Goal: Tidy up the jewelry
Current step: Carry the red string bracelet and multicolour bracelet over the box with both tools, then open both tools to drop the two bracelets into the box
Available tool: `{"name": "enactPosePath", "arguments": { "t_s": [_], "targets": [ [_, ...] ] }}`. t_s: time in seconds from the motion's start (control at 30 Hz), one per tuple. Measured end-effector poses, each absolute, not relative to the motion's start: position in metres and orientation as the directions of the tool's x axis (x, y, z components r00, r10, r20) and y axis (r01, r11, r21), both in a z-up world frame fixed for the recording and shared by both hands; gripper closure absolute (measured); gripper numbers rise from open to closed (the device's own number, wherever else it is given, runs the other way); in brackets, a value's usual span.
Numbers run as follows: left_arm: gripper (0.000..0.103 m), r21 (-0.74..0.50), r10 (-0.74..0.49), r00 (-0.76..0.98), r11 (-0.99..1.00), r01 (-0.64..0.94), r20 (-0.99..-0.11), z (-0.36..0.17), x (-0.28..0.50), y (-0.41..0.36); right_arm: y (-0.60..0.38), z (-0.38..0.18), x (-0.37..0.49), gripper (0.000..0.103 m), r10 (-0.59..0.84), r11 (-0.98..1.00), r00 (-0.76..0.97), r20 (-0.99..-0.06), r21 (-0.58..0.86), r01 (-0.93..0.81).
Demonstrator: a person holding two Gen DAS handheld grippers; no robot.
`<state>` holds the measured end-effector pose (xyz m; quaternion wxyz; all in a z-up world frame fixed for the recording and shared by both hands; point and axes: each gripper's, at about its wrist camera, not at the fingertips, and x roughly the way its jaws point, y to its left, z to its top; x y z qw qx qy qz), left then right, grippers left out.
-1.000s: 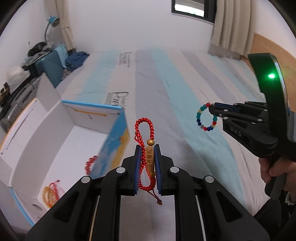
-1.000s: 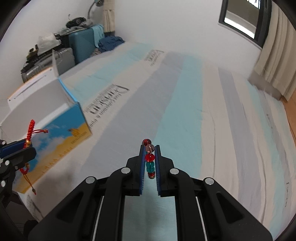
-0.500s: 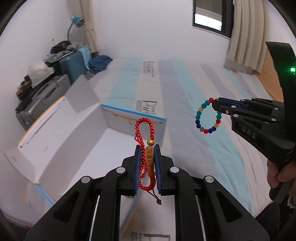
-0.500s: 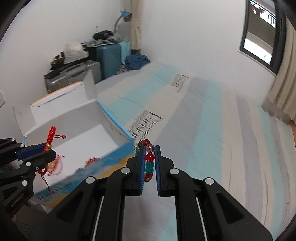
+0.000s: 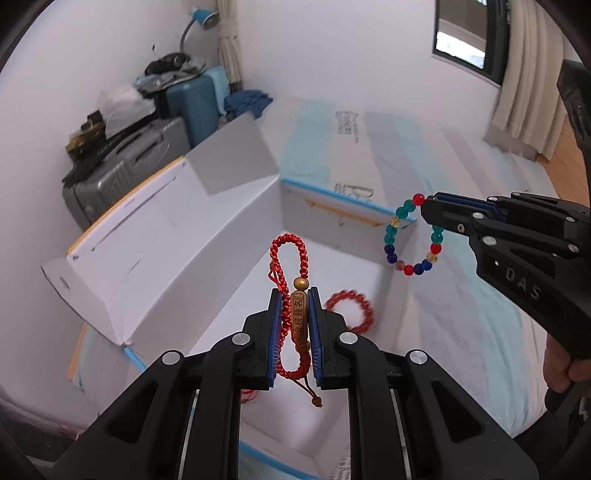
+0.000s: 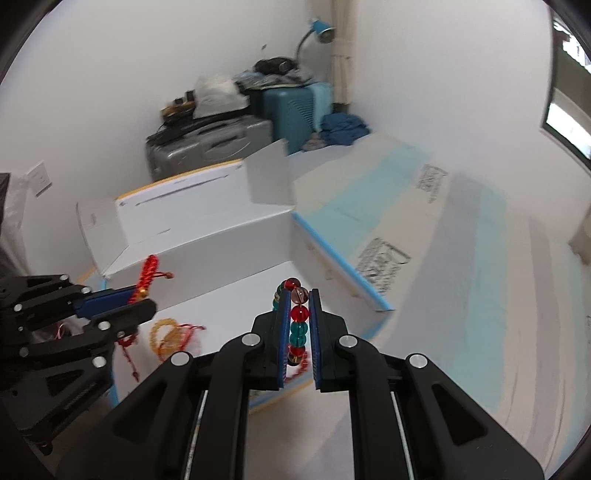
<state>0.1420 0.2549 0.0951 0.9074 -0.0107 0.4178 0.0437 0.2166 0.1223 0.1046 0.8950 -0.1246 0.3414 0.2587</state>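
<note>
My left gripper point(image 5: 294, 295) is shut on a red braided cord bracelet point(image 5: 291, 291) with a gold tube charm, held above the open white box point(image 5: 177, 236). My right gripper point(image 6: 298, 295) is shut on a multicoloured bead bracelet point(image 6: 298, 321), whose ring point(image 5: 410, 236) hangs over the box's near right corner in the left wrist view. Inside the box lie a red bead bracelet point(image 5: 351, 308) and a yellow bead bracelet point(image 6: 164, 334). In the right wrist view the left gripper point(image 6: 122, 301) sits at left with the red cord point(image 6: 147, 277).
The box sits on a bed with a blue, grey and white striped sheet point(image 5: 454, 295). Suitcases point(image 5: 125, 166) piled with clutter stand by the wall behind the box, next to a blue desk lamp point(image 5: 201, 16). A window and curtain point(image 5: 517, 74) are at the upper right.
Both grippers have swung left from over the bed to over the open box, each still holding its bracelet. The box's inside and the bracelets in it have come into view.
</note>
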Motion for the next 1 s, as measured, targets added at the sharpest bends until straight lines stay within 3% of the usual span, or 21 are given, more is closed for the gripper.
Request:
{"name": "enactPosePath", "arguments": {
  "t_s": [0.57, 0.8, 1.0],
  "targets": [
    [0.09, -0.009, 0.011, 0.357, 0.998, -0.056, -0.934, -0.008, 0.175, 0.306, 0.194, -0.003, 0.251, 0.094, 0.258, 0.762, 0.34, -0.904, -0.026, -0.647],
    [0.09, -0.002, 0.005, 0.242, 1.0, -0.03, -0.97, -0.035, 0.188, 0.312, 0.202, -0.027, 0.259, 0.094, 0.211, 0.759, 0.291, -0.933, -0.031, -0.65],
    [0.084, 0.028, 0.04, 0.273, 0.999, -0.046, -0.961, -0.031, 0.186, 0.312, 0.198, -0.026, 0.257, 0.092, 0.229, 0.77, 0.315, -0.921, -0.027, -0.638]
  ]
}}
